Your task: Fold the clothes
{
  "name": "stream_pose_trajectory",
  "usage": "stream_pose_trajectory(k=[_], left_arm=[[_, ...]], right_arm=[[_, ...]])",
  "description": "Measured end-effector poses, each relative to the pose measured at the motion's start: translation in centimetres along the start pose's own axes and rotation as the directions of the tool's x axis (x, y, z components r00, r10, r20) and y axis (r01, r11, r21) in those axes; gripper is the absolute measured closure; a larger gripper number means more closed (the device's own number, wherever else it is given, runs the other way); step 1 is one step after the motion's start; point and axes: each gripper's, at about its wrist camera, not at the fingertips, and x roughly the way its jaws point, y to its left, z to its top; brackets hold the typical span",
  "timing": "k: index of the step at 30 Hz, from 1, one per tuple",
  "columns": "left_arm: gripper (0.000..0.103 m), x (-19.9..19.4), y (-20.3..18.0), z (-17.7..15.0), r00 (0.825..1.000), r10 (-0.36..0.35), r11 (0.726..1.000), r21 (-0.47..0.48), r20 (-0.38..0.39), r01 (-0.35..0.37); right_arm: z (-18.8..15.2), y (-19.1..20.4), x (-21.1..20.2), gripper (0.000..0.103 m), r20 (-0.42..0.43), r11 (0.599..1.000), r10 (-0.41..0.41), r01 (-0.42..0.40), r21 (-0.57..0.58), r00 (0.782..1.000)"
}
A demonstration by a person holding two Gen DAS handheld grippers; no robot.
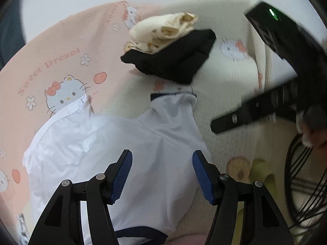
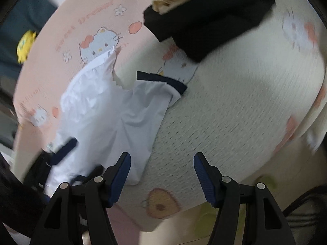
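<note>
A white garment (image 1: 114, 138) with navy trim lies spread on the bed (image 1: 231, 94), over a pink-and-cream cartoon-print cover. In the left wrist view it fills the lower centre, one navy-edged sleeve cuff (image 1: 173, 96) reaching toward 12 o'clock and a second arm of cloth running out toward 10 o'clock. At 1 o'clock from it, apart from the cuff, sits a stack already dealt with: a folded black garment (image 1: 173, 61) with a cream garment (image 1: 163, 30) bundled on top.

The left gripper (image 1: 162, 175) hangs over the white cloth with its jaws spread and nothing between them; whether the tips brush the fabric I cannot tell. The right gripper (image 2: 162, 176) is over the bare cover at about 4 o'clock from the garment's near edge, jaws likewise spread and empty.

The cloth looks thin, light and limp, creased in places, so it should slide readily on the cover and sag wherever it is not supported. To my eye the sound places to take hold are the edges: a pinch at the near hem or shoulder seam with each gripper, both layers caught together, so the panel lifts evenly. The navy bands look thicker and should give a firmer bite than the plain white.
</note>
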Motion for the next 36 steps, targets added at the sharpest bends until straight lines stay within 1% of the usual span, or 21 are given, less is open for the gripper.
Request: stream_pose_trajectory(k=[2,4,7,9,13,15,17,20,23,25,26,27,28,29,30,31,33,36], left_arm=[[0.045,0.2,-0.6,-0.6,0.999,0.043,0.997,0.068,-0.009,-0.042],[0.045,0.3,-1.2,-1.3,0.997,0.08,0.987,0.138,-0.013,-0.078],[0.045,0.4,-1.9,-2.4,0.995,0.096,0.97,0.225,-0.025,-0.088],[0.045,0.4,-2.5,-3.0,0.995,0.092,0.961,0.266,-0.031,-0.08],[0.045,0.2,-3.6,-3.7,0.994,0.11,0.939,0.329,-0.024,-0.096],[0.045,-0.1,-3.9,-3.6,0.993,0.119,0.932,0.347,-0.008,-0.109],[0.045,-0.4,-4.0,-3.4,0.994,0.113,0.93,0.351,0.004,-0.107],[0.045,-0.4,-4.3,-2.9,0.996,0.091,0.932,0.351,0.016,-0.091],[0.045,0.3,-4.8,-2.7,0.996,0.084,0.932,0.353,0.005,-0.08],[0.045,0.7,-5.0,-2.6,0.998,0.061,0.936,0.348,-0.01,-0.054],[0.045,0.9,-5.0,-2.6,0.998,0.056,0.937,0.346,-0.014,-0.048],[0.044,1.0,-5.1,-2.6,0.998,0.054,0.937,0.345,-0.016,-0.045],[0.044,1.1,-5.2,-2.7,0.998,0.056,0.936,0.348,-0.009,-0.049],[0.044,1.1,-5.3,-2.6,0.998,0.056,0.935,0.35,-0.001,-0.052],[0.044,1.2,-5.4,-2.5,0.998,0.056,0.934,0.352,0.001,-0.052],[0.044,1.2,-5.4,-2.4,0.999,0.055,0.934,0.354,0.003,-0.052],[0.044,1.3,-5.5,-2.2,0.999,0.053,0.932,0.359,0.007,-0.052],[0.045,1.6,-5.7,-1.8,0.998,0.068,0.932,0.356,0.012,-0.068]], right_arm=[[-0.2,-0.8,0.6,0.039,-0.038,0.991,0.112,-0.109,0.073,0.993],[-0.6,-1.5,1.2,0.039,-0.055,0.973,0.186,-0.176,0.146,0.981],[-1.4,-2.4,1.9,0.039,-0.052,0.949,0.233,-0.216,0.229,0.971],[-1.6,-2.6,2.0,0.039,-0.04,0.936,0.258,-0.24,0.256,0.965],[-1.9,-2.6,2.4,0.039,-0.037,0.915,0.302,-0.279,0.29,0.953],[-2.0,-2.4,2.8,0.039,-0.04,0.904,0.33,-0.304,0.299,0.943],[-2.1,-2.2,3.4,0.039,-0.047,0.895,0.353,-0.323,0.308,0.934],[-2.2,-2.2,3.8,0.04,-0.021,0.881,0.377,-0.352,0.315,0.926],[-2.2,-2.6,4.2,0.04,0.017,0.852,0.415,-0.395,0.342,0.91],[-2.1,-3.0,4.7,0.04,0.035,0.822,0.447,-0.425,0.378,0.894],[-2.0,-3.2,5.0,0.042,0.036,0.813,0.453,-0.429,0.394,0.891],[-1.8,-3.3,5.2,0.054,0.031,0.809,0.452,-0.424,0.407,0.892],[-1.6,-3.4,5.4,0.062,0.027,0.804,0.451,-0.42,0.421,0.892],[-1.5,-3.5,5.7,0.073,0.017,0.804,0.449,-0.413,0.428,0.893],[-1.4,-3.5,6.0,0.08,0.007,0.804,0.451,-0.41,0.431,0.892],[-1.3,-3.5,6.2,0.081,0.008,0.797,0.464,-0.421,0.434,0.886],[-1.1,-3.3,5.9,0.081,0.035,0.766,0.512,-0.474,0.434,0.858],[-0.7,-2.7,5.5,0.081,0.049,0.744,0.555,-0.522,0.416,0.83]])
